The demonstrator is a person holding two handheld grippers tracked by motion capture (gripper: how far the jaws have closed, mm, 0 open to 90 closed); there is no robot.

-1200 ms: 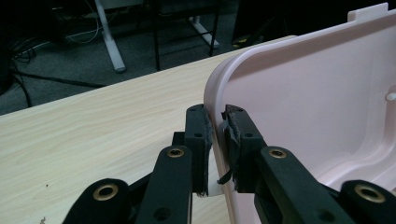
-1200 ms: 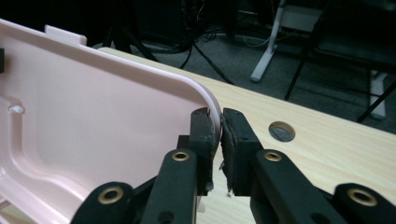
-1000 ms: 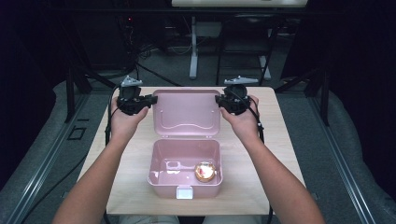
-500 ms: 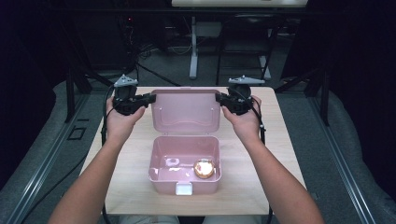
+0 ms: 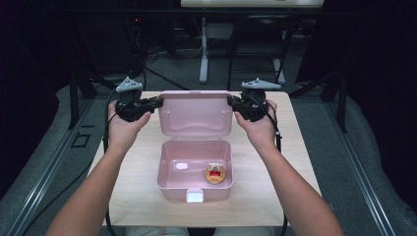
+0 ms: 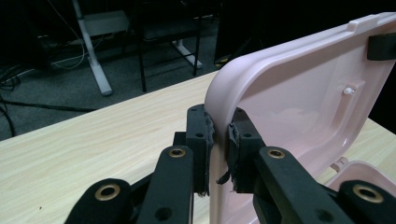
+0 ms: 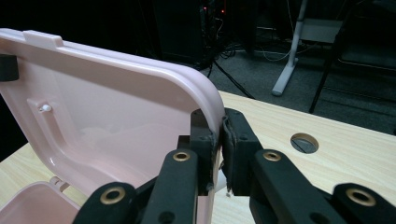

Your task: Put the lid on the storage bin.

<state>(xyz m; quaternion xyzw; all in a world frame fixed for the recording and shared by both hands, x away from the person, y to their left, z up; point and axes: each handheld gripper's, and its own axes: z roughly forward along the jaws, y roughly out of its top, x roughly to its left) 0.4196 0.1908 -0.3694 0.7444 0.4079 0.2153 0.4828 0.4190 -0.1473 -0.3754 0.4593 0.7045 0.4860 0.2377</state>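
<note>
A pink plastic box [image 5: 167, 189] stands on the wooden table with its hinged lid [image 5: 194, 114] raised behind it. Inside the base lie a round golden item with a red centre [image 5: 215, 173] and a small white piece [image 5: 181, 166]. My left gripper [image 5: 158, 102] is shut on the lid's left edge; in the left gripper view its pads [image 6: 220, 135] pinch the lid's rim [image 6: 299, 107]. My right gripper [image 5: 230, 101] is shut on the lid's right edge, and its pads [image 7: 219, 140] press the rim [image 7: 116, 107] from both sides.
The box has a white latch [image 5: 195, 197] on its front wall. The light wooden table [image 5: 133, 167] has bare room on both sides of the box and a round cable hole [image 7: 303, 142] near its right rear. Chair and desk legs stand on the dark floor beyond.
</note>
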